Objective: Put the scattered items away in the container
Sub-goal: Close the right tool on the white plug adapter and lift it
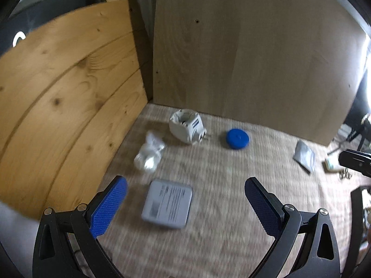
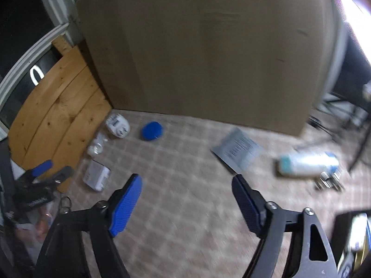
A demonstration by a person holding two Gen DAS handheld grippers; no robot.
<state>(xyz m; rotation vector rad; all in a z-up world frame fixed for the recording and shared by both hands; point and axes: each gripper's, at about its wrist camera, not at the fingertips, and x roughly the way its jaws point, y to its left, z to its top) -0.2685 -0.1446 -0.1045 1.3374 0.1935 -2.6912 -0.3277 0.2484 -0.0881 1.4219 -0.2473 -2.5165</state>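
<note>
My left claw (image 1: 185, 199) hangs released over the checked cloth (image 1: 220, 243), jaws wide apart and gripping nothing; between and just beyond its fingers lies a flat grey box (image 1: 167, 203) with a printed label; further out, toward the wooden board (image 1: 65, 106) at the cloth's left edge, sits a crumpled clear bag (image 1: 149, 154); beyond that, near the back left corner, a white plug adapter (image 1: 186, 127), with a blue disc (image 1: 237, 138) just to its right; a grey packet (image 1: 304, 155) lies near the right edge. My right claw (image 2: 186, 199) is also released and empty; past its right finger lies that grey packet (image 2: 237, 150), then a white bottle (image 2: 308, 163) on its side and some small metal bits (image 2: 329, 180); I cannot make out the container.
</note>
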